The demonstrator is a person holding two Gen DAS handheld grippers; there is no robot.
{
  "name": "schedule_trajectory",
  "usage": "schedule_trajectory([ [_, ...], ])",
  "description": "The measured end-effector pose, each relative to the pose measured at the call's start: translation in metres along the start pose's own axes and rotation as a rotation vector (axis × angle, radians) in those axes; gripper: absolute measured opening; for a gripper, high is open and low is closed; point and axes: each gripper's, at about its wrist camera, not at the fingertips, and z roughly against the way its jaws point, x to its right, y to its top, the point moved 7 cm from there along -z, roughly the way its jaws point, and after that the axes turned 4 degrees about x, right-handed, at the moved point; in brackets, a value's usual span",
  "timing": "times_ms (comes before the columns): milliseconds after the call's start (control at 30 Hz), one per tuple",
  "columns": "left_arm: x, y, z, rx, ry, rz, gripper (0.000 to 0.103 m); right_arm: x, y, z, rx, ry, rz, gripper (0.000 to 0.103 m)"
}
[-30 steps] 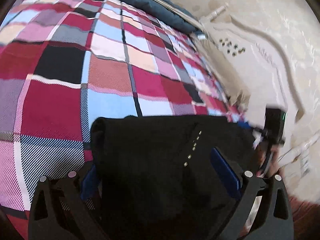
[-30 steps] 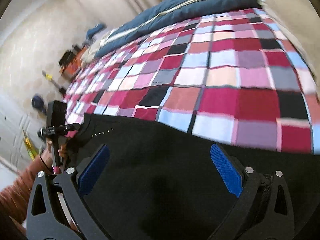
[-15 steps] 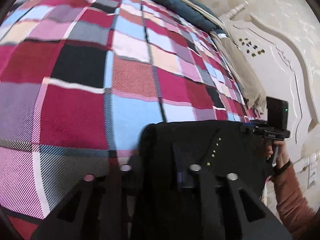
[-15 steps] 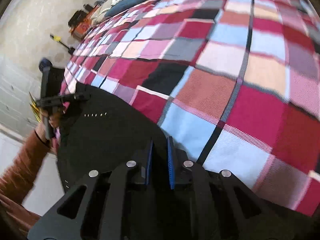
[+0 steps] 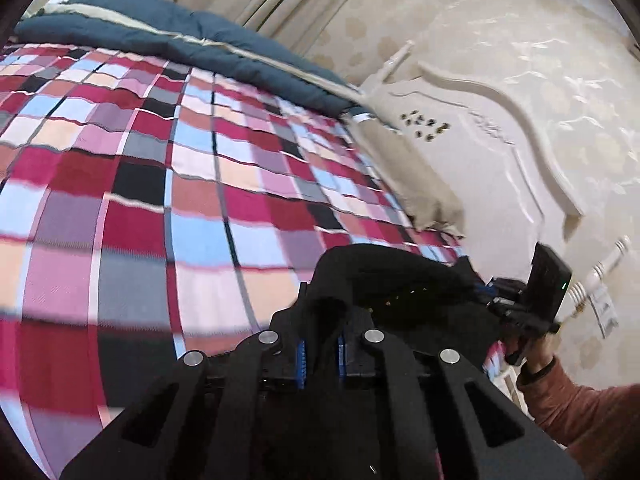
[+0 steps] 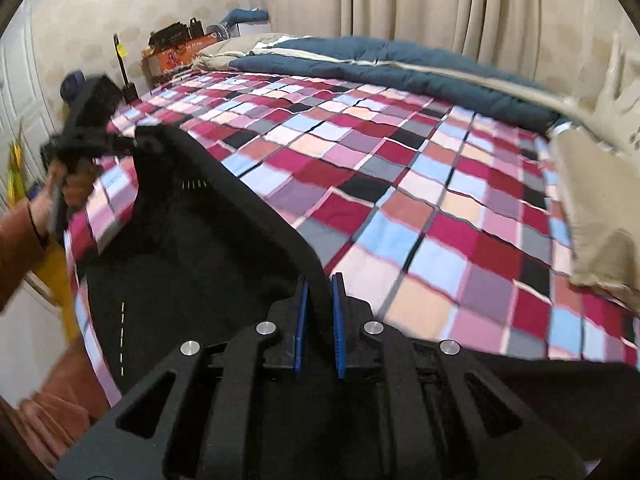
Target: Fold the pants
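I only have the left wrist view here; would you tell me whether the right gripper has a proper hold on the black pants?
Observer: Yes. In the right wrist view the right gripper is shut on the edge of the black pants, with the cloth pinched between its blue pads.
Operator: Thank you. Is the cloth between the two grippers slack or stretched?
Observer: It runs as a fairly taut edge up to the left gripper, lifted off the plaid bedspread.
Operator: Anything on the bed ahead on that side?
Observer: A beige pillow lies at the right edge of the bed, apart from the pants.
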Motion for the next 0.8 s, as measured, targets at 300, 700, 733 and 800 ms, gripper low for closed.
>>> schedule_trajectory([
  [300,0.007,-0.099,0.028,-0.029,0.022,0.085,0.011,-0.059,-0.100,0.006,-0.059,-0.056,-0.023,0.011],
  [700,0.006,-0.168,0.068,0.060,0.145,0.196,0.029,-0.073,-0.136,0.038,-0.020,0.021,-0.234,0.060],
  [733,0.008,-0.173,0.073,0.071,0.158,0.209,0.030,-0.069,-0.138,0.044,-0.008,0.042,-0.289,0.060],
  [800,0.011,-0.180,0.083,0.109,0.160,0.261,0.030,-0.062,-0.144,0.052,0.007,0.084,-0.385,0.061],
])
